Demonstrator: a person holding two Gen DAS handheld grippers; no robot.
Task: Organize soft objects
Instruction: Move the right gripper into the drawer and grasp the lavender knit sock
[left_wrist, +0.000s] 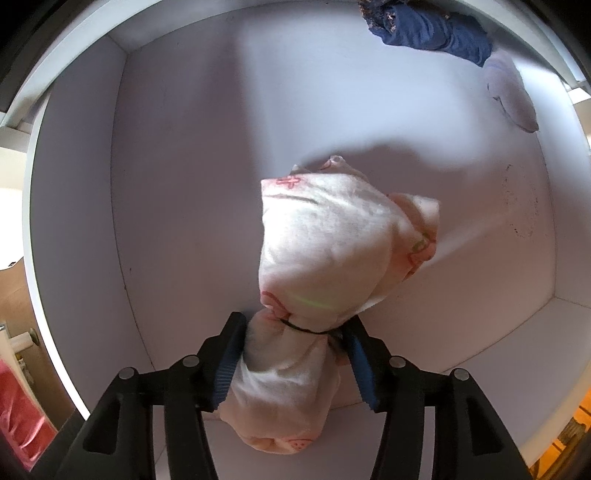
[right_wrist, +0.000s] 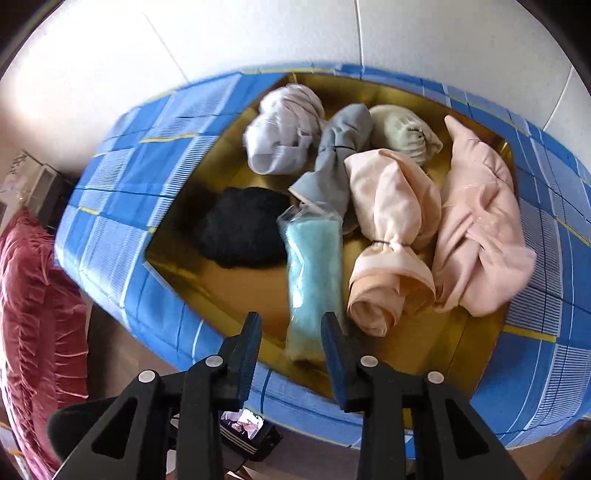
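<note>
In the left wrist view my left gripper (left_wrist: 295, 323) points down into a white box (left_wrist: 74, 221). Its pads touch both sides of a pale pink printed cloth bundle (left_wrist: 332, 240) just below its black tie band, and the bundle's far end reaches the box floor. In the right wrist view my right gripper (right_wrist: 290, 319) hovers over the near edge of a blue checked box (right_wrist: 147, 166) with a gold inside. Its jaws stand a little apart with nothing gripped. A turquoise cloth in a clear wrapper (right_wrist: 314, 266) lies just beyond the fingertips.
A dark blue cloth (left_wrist: 436, 29) and a pale lilac one (left_wrist: 509, 92) lie in the white box's far right corner. The checked box also holds a black fluffy piece (right_wrist: 243, 229), a peach tied bundle (right_wrist: 391, 229), a pink cloth (right_wrist: 480, 229) and other rolls. Red fabric (right_wrist: 33, 314) hangs at left.
</note>
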